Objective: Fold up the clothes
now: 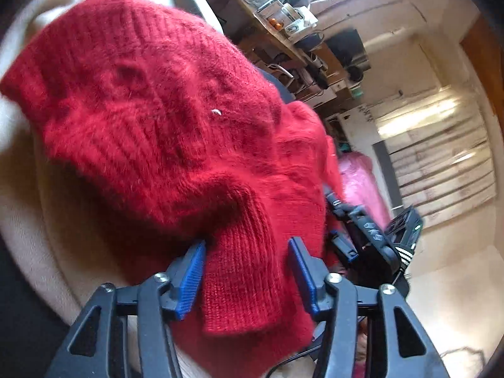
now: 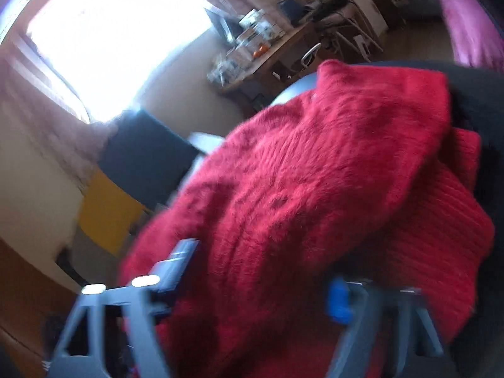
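Red fuzzy sweater (image 1: 163, 119) between the left tool's (image 1: 247, 271) parted pads, right tool (image 2: 261, 271) blurred, grip unclear

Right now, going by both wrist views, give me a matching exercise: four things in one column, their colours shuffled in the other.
Things:
1. sweater
2. left tool's pads
3. cloth under the sweater
4. flat panel in the right wrist view

Colours:
a. yellow
b. cream
c. red
d. blue

Pairs: 1-c, 2-d, 3-b, 4-a.
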A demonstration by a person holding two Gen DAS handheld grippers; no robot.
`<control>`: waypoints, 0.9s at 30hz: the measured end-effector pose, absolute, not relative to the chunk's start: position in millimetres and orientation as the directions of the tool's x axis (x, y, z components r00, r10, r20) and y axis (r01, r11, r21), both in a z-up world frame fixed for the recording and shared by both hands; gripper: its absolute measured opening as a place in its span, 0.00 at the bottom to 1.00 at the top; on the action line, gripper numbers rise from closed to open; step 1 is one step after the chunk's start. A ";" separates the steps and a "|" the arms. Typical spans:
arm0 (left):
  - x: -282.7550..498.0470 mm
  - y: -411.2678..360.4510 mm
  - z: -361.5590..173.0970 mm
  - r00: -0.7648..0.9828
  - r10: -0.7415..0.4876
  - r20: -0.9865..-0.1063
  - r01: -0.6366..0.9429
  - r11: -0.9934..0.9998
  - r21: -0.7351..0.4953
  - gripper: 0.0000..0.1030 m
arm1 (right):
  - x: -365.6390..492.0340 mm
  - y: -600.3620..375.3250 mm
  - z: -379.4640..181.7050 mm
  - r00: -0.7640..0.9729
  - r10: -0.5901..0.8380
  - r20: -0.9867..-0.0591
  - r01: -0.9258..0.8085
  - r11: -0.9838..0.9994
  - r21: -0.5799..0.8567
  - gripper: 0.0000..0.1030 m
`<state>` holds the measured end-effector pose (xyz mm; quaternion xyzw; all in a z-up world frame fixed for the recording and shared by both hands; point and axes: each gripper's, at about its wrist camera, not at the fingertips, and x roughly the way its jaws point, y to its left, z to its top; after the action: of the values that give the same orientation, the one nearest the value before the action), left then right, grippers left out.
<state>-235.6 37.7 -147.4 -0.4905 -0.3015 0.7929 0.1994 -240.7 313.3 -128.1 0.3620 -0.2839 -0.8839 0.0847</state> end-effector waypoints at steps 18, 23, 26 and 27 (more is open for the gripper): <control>-101.7 -52.5 72.7 -0.830 0.502 -0.245 -0.258 -0.733 -0.629 0.10 | -139.3 228.1 89.5 -0.831 -0.498 -0.248 0.359 -0.820 0.445 0.16; -10.6 -110.8 147.0 -0.900 0.429 -0.079 -0.305 -0.748 -0.590 0.10 | -81.1 180.9 167.6 -0.801 -0.589 -0.109 0.508 -0.764 0.398 0.16; 49.0 -141.5 177.6 -0.923 0.384 -0.022 -0.310 -0.777 -0.549 0.10 | -32.7 152.1 211.9 -0.762 -0.647 -0.020 0.603 -0.721 0.342 0.15; 65.9 -150.4 185.7 -0.930 0.367 -0.006 -0.306 -0.785 -0.539 0.10 | -17.3 142.6 224.6 -0.745 -0.667 0.004 0.631 -0.704 0.325 0.15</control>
<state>65.9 -150.4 185.7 -0.0553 -0.2753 0.9430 0.1786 -17.3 142.6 224.6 0.0570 -0.1543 -0.9213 0.3523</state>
